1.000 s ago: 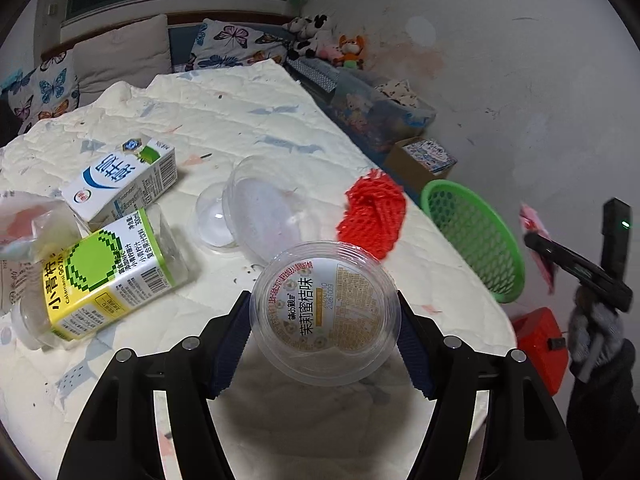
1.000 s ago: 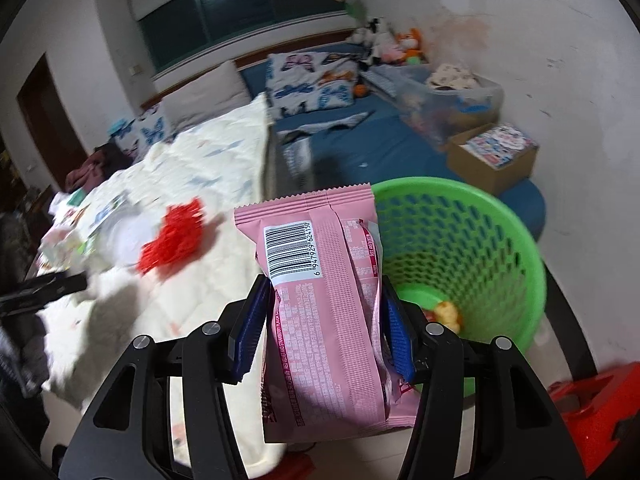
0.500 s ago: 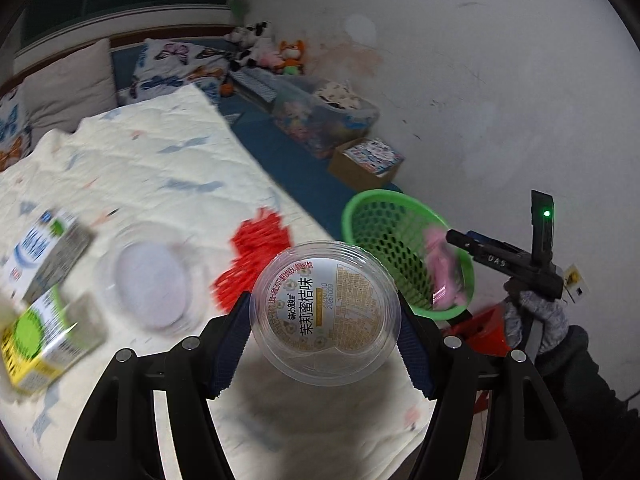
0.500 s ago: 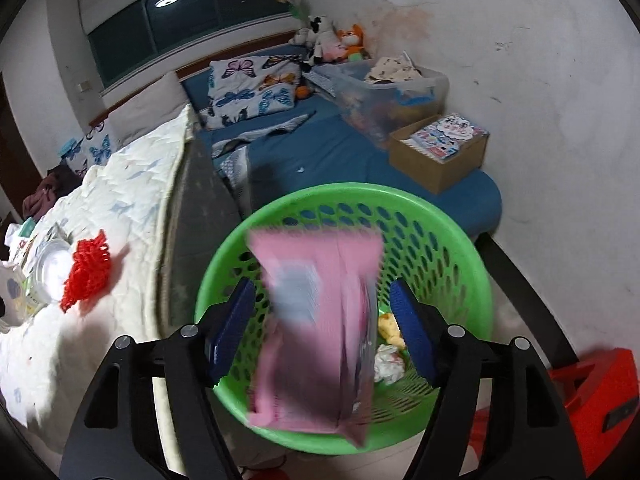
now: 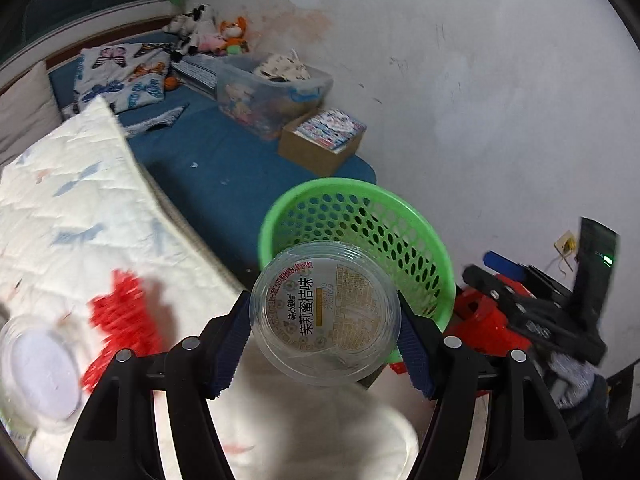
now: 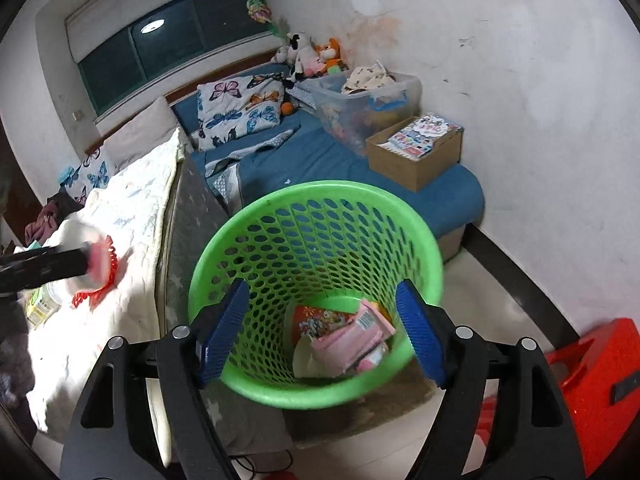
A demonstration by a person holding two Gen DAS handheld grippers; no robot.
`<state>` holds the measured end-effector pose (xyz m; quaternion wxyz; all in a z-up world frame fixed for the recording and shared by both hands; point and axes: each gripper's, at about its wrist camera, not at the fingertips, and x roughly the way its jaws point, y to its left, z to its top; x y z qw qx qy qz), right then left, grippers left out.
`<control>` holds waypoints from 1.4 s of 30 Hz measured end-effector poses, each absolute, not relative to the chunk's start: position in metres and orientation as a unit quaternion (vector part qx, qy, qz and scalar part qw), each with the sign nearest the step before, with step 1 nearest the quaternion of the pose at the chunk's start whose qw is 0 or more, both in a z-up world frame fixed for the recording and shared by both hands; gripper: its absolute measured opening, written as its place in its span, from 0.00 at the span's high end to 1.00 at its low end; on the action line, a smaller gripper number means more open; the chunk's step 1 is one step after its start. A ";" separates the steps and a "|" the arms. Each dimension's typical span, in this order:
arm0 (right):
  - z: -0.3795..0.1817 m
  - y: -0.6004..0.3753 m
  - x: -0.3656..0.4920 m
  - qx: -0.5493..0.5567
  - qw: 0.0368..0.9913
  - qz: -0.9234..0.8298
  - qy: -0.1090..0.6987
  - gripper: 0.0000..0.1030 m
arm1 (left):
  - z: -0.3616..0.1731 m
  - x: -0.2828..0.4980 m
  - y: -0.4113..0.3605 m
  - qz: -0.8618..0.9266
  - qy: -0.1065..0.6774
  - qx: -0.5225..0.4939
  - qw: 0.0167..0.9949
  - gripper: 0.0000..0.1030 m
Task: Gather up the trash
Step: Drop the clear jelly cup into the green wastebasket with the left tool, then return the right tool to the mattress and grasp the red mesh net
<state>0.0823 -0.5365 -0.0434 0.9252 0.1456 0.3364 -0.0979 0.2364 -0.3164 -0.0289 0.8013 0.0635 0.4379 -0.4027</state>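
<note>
The pink wrapper [image 6: 352, 344] has dropped from the right claw [image 6: 322, 330], whose jaws just opened and hold nothing, into the green basket [image 6: 224, 248]. The left claw [image 5: 324, 344] grips a clear cup [image 5: 324, 316], basket at 1 o'clock.

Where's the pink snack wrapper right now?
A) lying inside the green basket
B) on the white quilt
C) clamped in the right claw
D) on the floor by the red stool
A: in the right wrist view the pink snack wrapper lies at the bottom of the green basket, and the right claw above it stands open with nothing between its pads.
</note>
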 end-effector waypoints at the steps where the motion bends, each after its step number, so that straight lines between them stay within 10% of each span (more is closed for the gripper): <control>1: -0.043 -0.537 0.078 0.147 0.925 -0.098 0.335 0.26 | -0.030 0.237 -0.321 -0.404 0.439 0.066 0.800 0.36; 19: -0.055 -0.523 0.051 0.177 0.920 -0.081 0.339 0.26 | -0.049 0.251 -0.390 -0.420 0.461 0.081 0.777 0.27; 42: -0.034 -0.419 0.111 0.135 0.926 0.034 0.352 0.26 | -0.022 0.215 -0.164 -0.292 0.412 0.013 0.863 0.27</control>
